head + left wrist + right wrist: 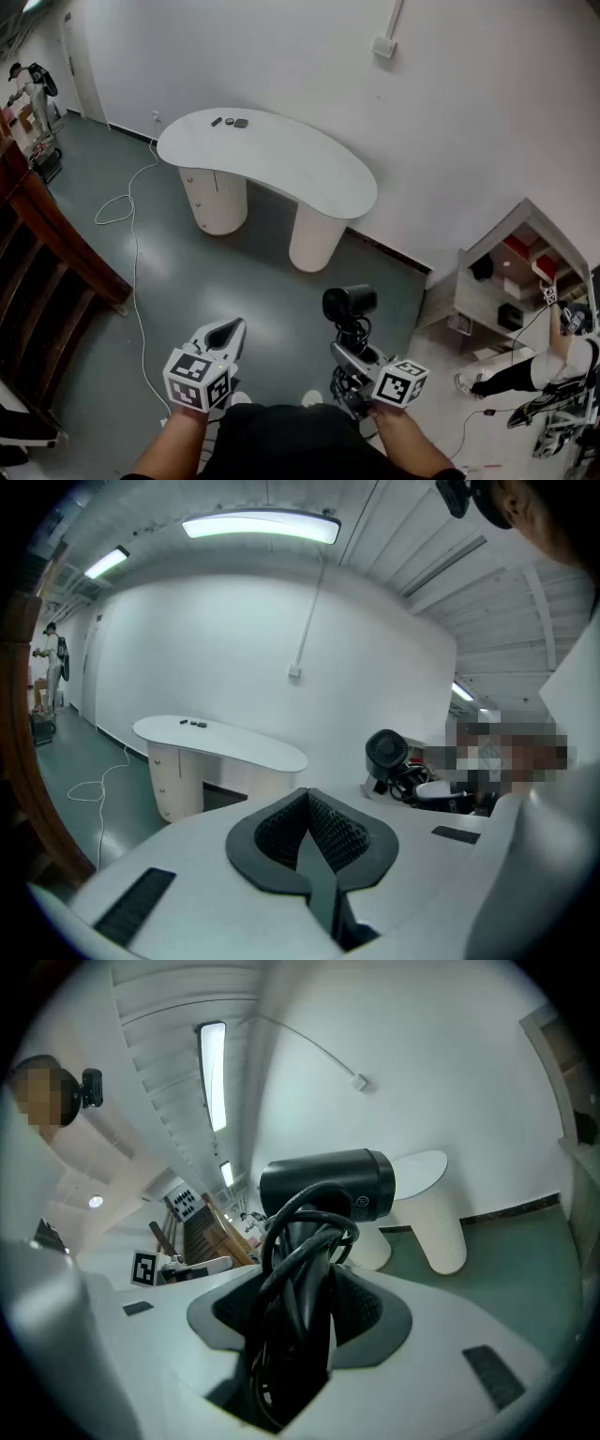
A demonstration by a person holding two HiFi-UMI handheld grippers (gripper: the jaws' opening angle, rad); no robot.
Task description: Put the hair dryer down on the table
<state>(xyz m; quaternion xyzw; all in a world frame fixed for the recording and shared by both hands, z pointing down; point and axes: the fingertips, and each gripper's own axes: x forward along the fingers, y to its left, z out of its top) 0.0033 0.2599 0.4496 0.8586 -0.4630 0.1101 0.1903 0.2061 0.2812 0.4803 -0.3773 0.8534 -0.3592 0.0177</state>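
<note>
Right gripper (305, 1302) clamps hair dryer (328, 1185) — handle (cord-wrapped) hidden.

The table (281, 159) stands in the upper middle of the head view, against the wall, with a few small items (230, 122) on its upper-left end. A cable (127, 202) lies on the floor left of the table. A staircase (47, 244) runs along the left edge, and a shelf unit (511, 272) sits at the right edge. At the bottom centre, well apart from the table, the left gripper (228, 330) is left of the right gripper (349, 361). The hair dryer (349, 305) sits between the right gripper's jaws, its head just above them in the frame
</note>
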